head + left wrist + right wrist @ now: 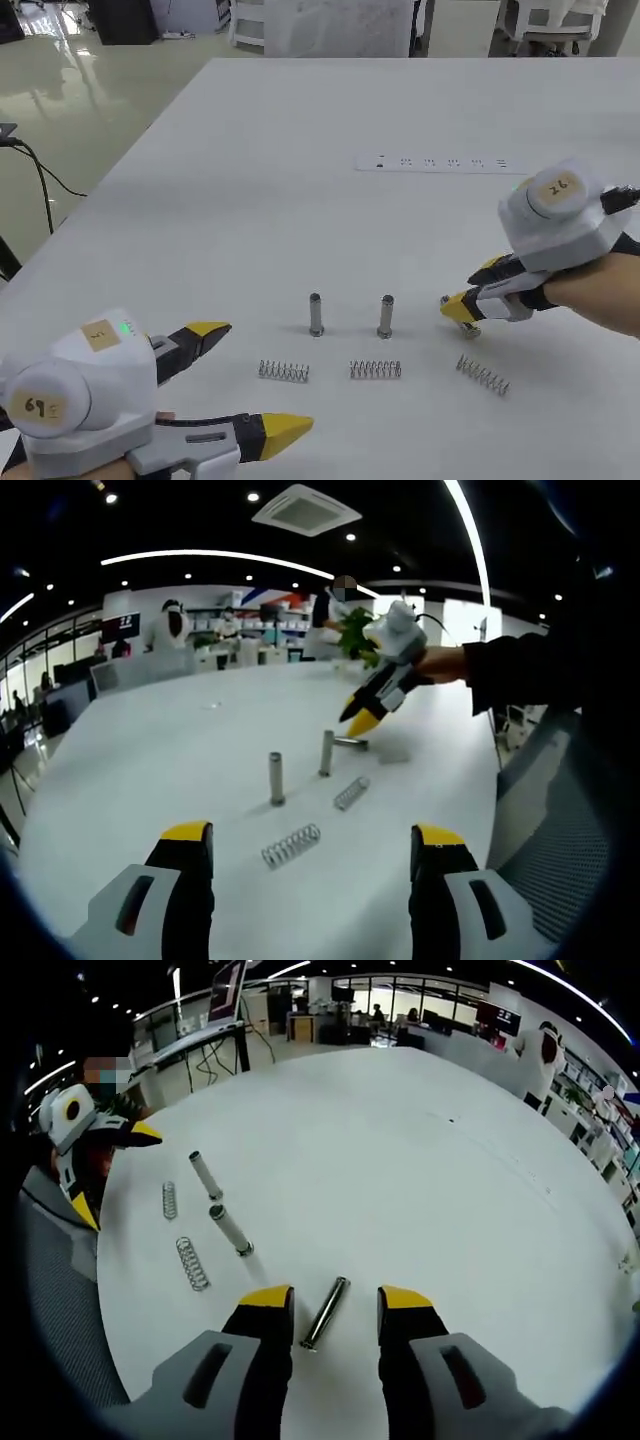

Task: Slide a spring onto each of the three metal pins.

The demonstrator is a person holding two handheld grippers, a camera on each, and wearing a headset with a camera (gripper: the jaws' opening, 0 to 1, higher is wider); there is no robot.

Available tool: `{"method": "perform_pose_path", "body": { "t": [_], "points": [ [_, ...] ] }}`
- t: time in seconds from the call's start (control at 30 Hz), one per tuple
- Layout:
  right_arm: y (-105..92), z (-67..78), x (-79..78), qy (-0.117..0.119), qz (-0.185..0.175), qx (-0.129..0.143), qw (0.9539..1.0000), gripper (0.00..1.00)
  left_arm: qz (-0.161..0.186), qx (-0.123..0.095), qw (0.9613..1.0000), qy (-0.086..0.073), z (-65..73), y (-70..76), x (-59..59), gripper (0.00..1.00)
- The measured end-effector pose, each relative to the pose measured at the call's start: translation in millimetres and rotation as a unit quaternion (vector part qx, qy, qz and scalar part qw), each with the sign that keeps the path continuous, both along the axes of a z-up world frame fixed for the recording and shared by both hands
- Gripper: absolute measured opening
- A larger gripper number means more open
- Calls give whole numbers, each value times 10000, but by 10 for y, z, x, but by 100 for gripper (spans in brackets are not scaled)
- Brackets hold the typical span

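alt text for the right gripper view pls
The right hand-held gripper has its jaws open around a pin lying flat on the white table. To the left stand two upright pins with two springs beside them, and the left hand-held gripper beyond.

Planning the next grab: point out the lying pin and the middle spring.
Lying pin [325,1312]: right gripper view, mid-shaft.
Middle spring [375,370]: head view, centre coils.

Polished grey metal on the upright pins; bright metal wire in the springs at their 6 o'clock. Smooth matt white on the bench, reflective gloss on the floor at 10 o'clock.
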State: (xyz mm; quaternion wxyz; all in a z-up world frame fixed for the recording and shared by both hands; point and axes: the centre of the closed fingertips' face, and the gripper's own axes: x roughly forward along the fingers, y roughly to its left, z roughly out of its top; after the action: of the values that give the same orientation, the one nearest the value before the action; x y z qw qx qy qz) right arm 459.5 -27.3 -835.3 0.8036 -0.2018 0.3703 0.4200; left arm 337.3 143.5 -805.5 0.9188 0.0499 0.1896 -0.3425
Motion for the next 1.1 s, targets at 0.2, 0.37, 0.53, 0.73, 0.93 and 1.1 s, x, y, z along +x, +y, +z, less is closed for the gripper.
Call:
{"method": "perform_pose_path", "body": {
  "t": [0.2, 0.37, 0.53, 0.73, 0.93, 1.1],
  "points": [
    [29, -64, 18, 203, -221, -87, 9995, 20, -97, 95, 9999, -35, 12, -15, 13, 77],
    [21, -120, 42, 314, -351, -217, 9987, 17, -172, 100, 9998, -22, 20, -25, 39, 76],
    [26, -166, 79, 409, -415, -315, 9978, 14, -244, 107, 9996, -17, 51, -33, 95, 76],
    [24, -218, 121, 526, -523, -419, 9964, 12, -343, 127, 9993, -17, 92, -36, 162, 76],
    [41, -257, 99, 617, -593, -524, 9950, 11, -325, 70, 9994, -20, 98, -52, 204, 75],
    [33, -264, 98, 599, -636, -635, 9941, 8, -352, 36, 9994, 10, 76, -90, 190, 74]
  ]
}}
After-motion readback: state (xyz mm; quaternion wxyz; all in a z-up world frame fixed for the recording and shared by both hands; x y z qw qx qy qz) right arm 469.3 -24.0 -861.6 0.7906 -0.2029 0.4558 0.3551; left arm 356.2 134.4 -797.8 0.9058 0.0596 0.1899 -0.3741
